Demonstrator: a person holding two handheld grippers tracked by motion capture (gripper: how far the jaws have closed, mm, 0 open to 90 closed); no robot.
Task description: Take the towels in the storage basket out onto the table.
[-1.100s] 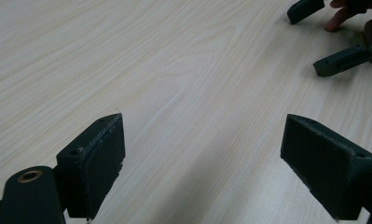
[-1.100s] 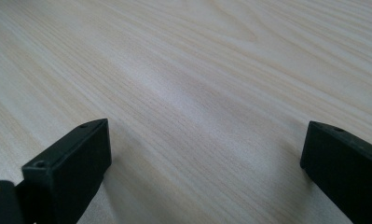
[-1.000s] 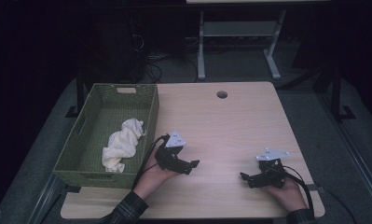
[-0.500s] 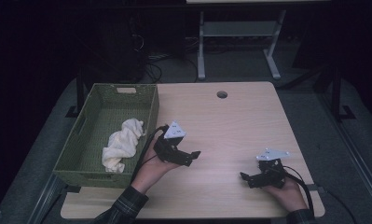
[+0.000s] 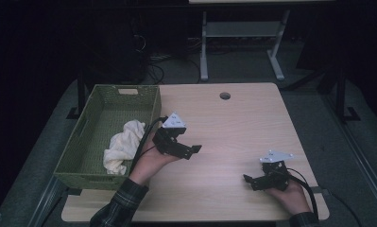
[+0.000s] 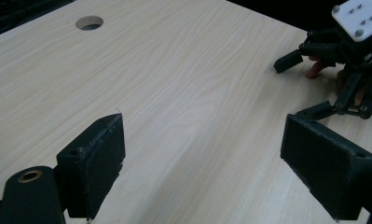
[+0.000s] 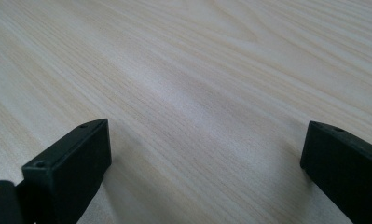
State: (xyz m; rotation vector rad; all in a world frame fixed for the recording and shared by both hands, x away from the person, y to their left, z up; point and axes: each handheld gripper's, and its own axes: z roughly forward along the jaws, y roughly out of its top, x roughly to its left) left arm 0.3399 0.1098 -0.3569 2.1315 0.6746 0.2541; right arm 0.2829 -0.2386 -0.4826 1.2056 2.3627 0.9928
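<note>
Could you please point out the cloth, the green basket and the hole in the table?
cloth [image 5: 122,144], high view, on its bunched middle.
green basket [image 5: 77,142], high view, on its left wall.
hole in the table [image 5: 225,96], high view, at its centre.

The desk [image 5: 233,123] is pale wood with a fine, darker grain running along its length. Left of the left claw [image 5: 188,150] sits a basket [image 5: 89,142] of olive-green woven mesh, and the cloth [image 5: 122,144] inside it is cream-white. Both claws are matte black; the left claw and the right claw [image 5: 252,182] each carry a light grey plate on top. The sleeve [image 5: 117,208] behind the left claw is a dark green plaid. The floor [image 5: 318,109] beyond the desk is dark grey.
</note>
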